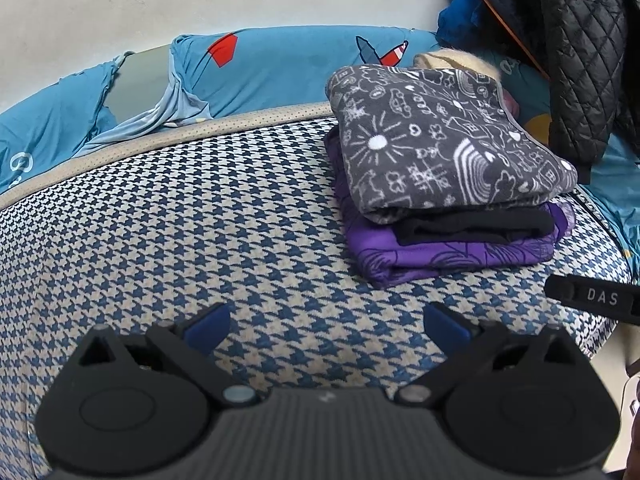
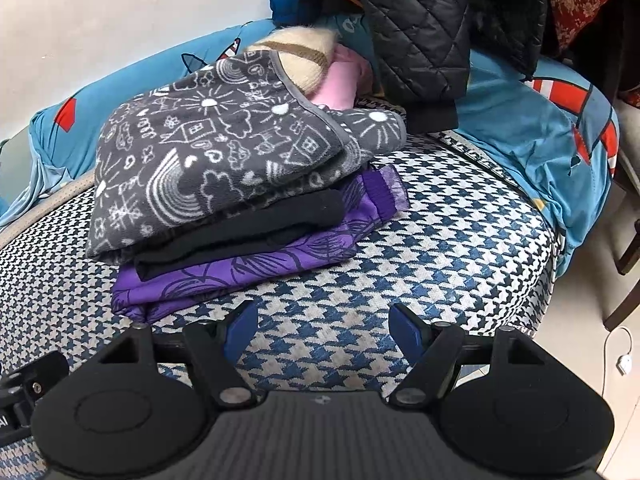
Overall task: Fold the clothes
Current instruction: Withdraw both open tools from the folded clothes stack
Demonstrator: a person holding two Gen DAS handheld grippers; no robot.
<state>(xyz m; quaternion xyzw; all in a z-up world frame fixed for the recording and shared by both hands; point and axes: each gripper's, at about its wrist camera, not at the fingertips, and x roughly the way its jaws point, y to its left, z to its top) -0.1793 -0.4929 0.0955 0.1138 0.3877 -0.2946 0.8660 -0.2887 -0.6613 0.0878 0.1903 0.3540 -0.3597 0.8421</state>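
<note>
A stack of folded clothes lies on the houndstooth cushion (image 1: 200, 220): a grey doodle-print fleece (image 1: 444, 140) on top, a black garment (image 1: 476, 228) under it, a purple printed one (image 1: 452, 254) at the bottom. In the right wrist view the same grey fleece (image 2: 224, 152), black garment (image 2: 248, 232) and purple garment (image 2: 240, 272) sit left of centre. My left gripper (image 1: 326, 328) hovers open over bare cushion, left of and nearer than the stack. My right gripper (image 2: 324, 330) is open too, just in front of the stack, with nothing between its blue pads (image 2: 404, 328).
A blue cartoon-print sheet (image 1: 280, 68) covers the surface behind the cushion. A black quilted jacket (image 2: 416, 28) hangs over the far side, with a cream furry item (image 2: 296, 56) and pink cloth (image 2: 340, 84) behind the stack. Wooden chair legs (image 2: 624, 304) and floor lie right.
</note>
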